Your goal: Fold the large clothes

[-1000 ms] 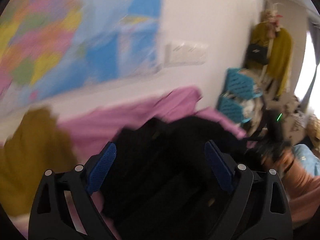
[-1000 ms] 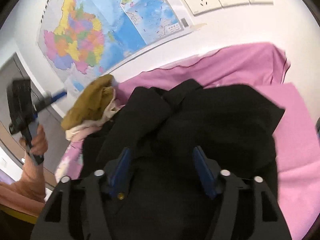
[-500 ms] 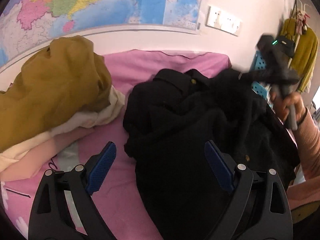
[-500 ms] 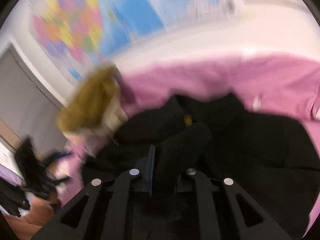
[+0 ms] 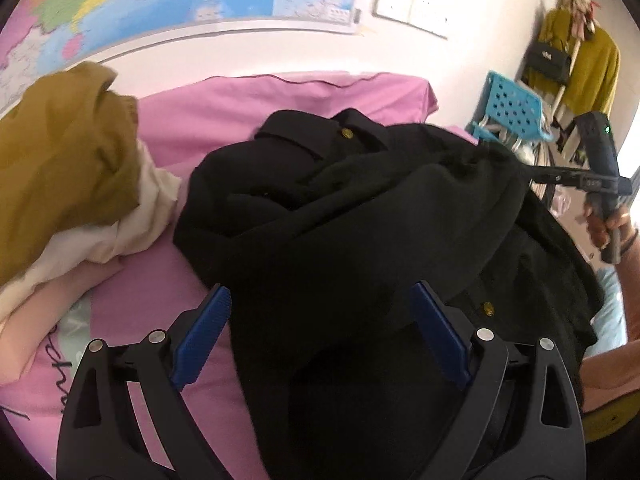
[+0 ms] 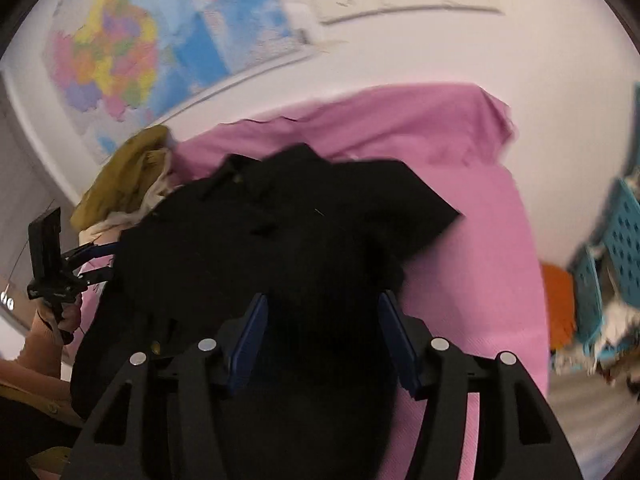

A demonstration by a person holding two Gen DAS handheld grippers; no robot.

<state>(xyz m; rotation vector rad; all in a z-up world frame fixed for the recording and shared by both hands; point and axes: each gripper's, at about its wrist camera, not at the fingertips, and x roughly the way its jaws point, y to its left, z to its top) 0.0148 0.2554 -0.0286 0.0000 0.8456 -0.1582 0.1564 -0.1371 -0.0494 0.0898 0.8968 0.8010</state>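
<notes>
Black coat (image 5: pixel 360 216) lies bunched on pink sheet (image 5: pixel 248 108), w/ no fold visible yet. Left gripper (image 5: pixel 320 320) gapes wide over it; right gripper (image 6: pixel 322 340) is opening, cloth between jaws, ungripped.

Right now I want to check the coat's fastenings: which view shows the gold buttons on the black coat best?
The left wrist view: it is sharp, with a gold button at the black coat collar and another lower right. The right wrist view is blurred; only a faint yellowish speck shows near the collar.

Soft daylight, fisheye-bent edges; the right wrist view is motion-blurred.
</notes>
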